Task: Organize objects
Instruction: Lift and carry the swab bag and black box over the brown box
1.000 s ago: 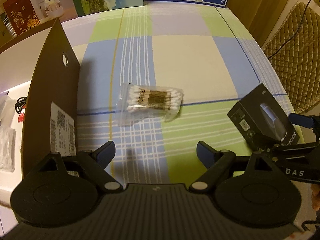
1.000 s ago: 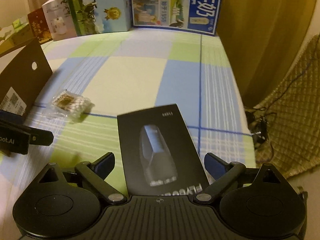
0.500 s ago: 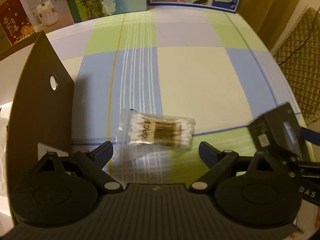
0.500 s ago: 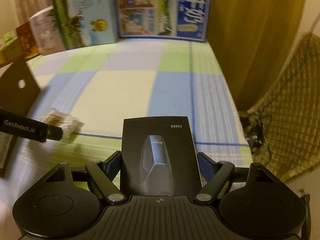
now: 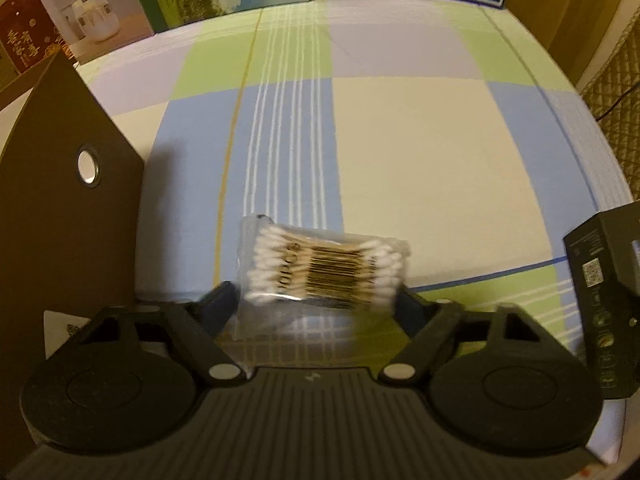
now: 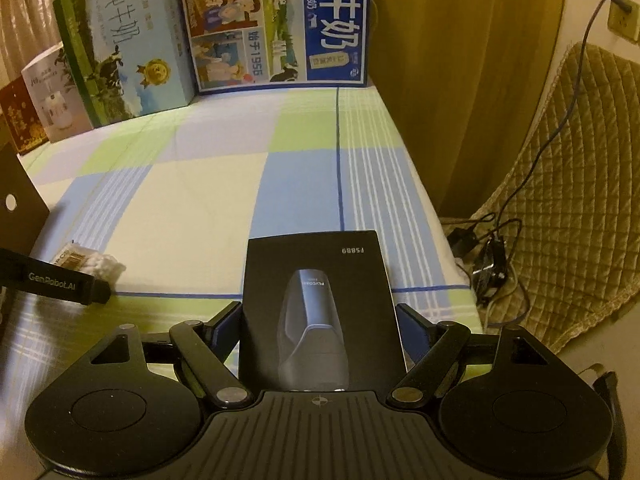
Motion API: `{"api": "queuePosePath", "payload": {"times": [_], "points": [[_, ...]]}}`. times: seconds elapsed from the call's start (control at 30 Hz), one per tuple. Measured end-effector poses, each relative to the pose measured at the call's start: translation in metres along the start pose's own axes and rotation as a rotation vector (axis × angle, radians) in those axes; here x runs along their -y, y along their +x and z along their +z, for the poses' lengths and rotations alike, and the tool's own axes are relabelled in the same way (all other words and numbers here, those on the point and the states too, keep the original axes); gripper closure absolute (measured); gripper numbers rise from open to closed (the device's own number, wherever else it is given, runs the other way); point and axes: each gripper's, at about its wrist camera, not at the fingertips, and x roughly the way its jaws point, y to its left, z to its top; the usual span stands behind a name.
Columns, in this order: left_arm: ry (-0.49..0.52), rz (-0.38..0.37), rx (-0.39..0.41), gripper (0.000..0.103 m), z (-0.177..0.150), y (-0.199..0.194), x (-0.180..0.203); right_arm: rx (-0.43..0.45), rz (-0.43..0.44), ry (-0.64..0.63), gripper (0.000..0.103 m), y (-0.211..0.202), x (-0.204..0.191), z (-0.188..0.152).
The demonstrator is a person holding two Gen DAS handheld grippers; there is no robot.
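A clear pack of cotton swabs [image 5: 324, 272] lies on the checked tablecloth [image 5: 400, 140], crosswise between the fingers of my left gripper [image 5: 316, 300]. Its jaws are closing, and the pads touch the pack's two ends. In the right wrist view the same pack [image 6: 92, 262] shows at the left behind a left gripper finger [image 6: 56, 280]. My right gripper [image 6: 320, 320] is shut on a black shaver box [image 6: 316, 280], one finger on each long side. That box [image 5: 604, 280] also appears at the right edge of the left wrist view.
A tall dark brown card with a round hole [image 5: 60, 200] stands just left of the swabs. Milk cartons [image 6: 276, 24] and gift boxes [image 5: 92, 12] line the table's far edge. Right of the table are a quilted cushion [image 6: 560, 200] and cables [image 6: 488, 264].
My left gripper came forward and down over the swab pack and narrowed around it. My right gripper's fingers closed onto the black box's sides and rolled it upright.
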Motion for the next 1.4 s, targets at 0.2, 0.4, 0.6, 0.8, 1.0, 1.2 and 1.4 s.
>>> {"api": "queuePosePath", "payload": {"times": [0.2,0.4,0.6,0.8,1.0,1.2,1.4], "points": [[0.031,-0.033,0.019,0.038,-0.014,-0.009,0.006,-0.003,0.020,-0.013,0.026,-0.002,0.001,-0.001],[0.051,-0.081,-0.006,0.038,-0.050,-0.028,0.013,-0.032,0.064,-0.039,0.026,-0.012,0.002,-0.013],[0.066,-0.090,-0.026,0.038,-0.101,-0.053,0.008,-0.072,0.123,-0.100,0.026,-0.036,-0.003,-0.036],[0.063,-0.094,-0.039,0.037,-0.145,-0.075,-0.013,-0.123,0.205,-0.194,0.026,-0.063,-0.013,-0.064],[0.111,-0.124,-0.018,0.018,-0.169,-0.092,-0.025,-0.154,0.242,-0.225,0.025,-0.076,-0.020,-0.081],[0.191,-0.163,0.037,0.010,-0.165,-0.089,-0.026,-0.161,0.240,-0.202,0.022,-0.081,-0.018,-0.087],[0.228,-0.216,0.034,0.001,-0.159,-0.083,-0.023,-0.151,0.220,-0.176,0.018,-0.090,-0.013,-0.094]]}}
